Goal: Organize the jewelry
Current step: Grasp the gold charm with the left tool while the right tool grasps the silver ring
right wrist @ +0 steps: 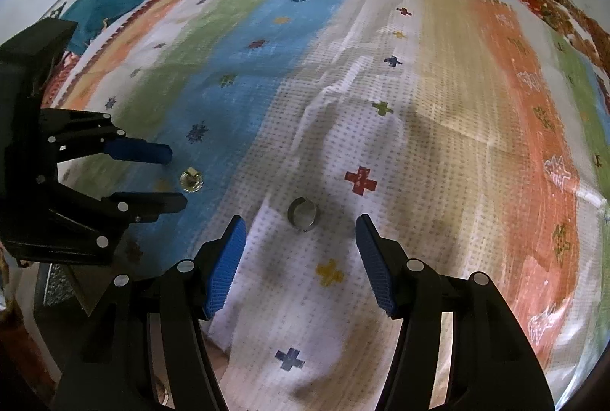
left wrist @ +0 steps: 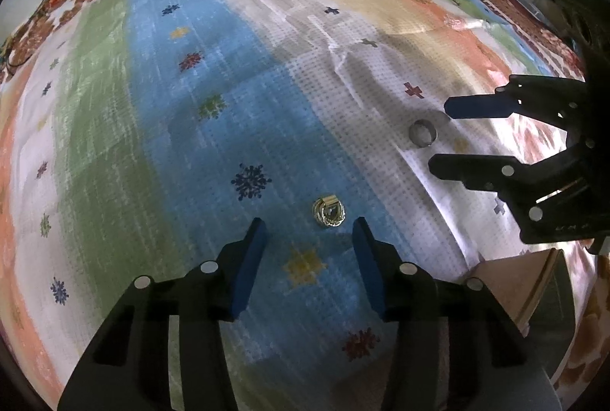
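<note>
Fingers on your left gripper (left wrist: 309, 228) are spread wide and hold nothing; the gold ring (left wrist: 328, 214) lies flat on the blue stripe of the striped cloth (left wrist: 152, 144), just ahead of the gap between the blue pads (left wrist: 249, 268) and not touching either. Seen from your right wrist, that same gold ring (right wrist: 191, 179) sits between the two fingers of the left gripper (right wrist: 175, 178), apart from both. Your right gripper (right wrist: 301, 220) is also spread wide and empty. The silver band (right wrist: 303, 215) rests on the white dotted part of the cloth, right of the gold ring and just below the red cross print (right wrist: 360, 179), in the opening between your right fingers, clear of the pads (right wrist: 225, 266).
</note>
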`<action>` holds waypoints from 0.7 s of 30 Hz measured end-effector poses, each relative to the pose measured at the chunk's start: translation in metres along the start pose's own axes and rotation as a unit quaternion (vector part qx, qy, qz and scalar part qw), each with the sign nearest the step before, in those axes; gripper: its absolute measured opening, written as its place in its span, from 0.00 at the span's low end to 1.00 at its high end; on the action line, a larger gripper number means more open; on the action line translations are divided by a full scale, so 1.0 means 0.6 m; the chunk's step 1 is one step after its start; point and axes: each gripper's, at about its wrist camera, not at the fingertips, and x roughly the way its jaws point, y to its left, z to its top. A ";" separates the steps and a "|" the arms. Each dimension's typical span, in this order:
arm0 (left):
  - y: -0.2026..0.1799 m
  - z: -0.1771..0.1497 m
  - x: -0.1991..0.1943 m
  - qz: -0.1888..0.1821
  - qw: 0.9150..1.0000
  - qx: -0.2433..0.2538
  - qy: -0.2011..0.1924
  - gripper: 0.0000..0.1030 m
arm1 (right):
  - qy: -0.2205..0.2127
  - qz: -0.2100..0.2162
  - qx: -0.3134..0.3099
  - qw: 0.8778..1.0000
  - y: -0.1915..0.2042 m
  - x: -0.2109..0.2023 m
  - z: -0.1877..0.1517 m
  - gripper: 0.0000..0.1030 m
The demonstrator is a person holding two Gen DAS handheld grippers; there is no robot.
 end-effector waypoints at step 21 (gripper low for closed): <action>-0.031 0.014 0.021 0.010 0.998 0.060 -0.006 0.28 | 0.012 -0.026 -0.013 1.000 0.003 0.022 0.010 0.56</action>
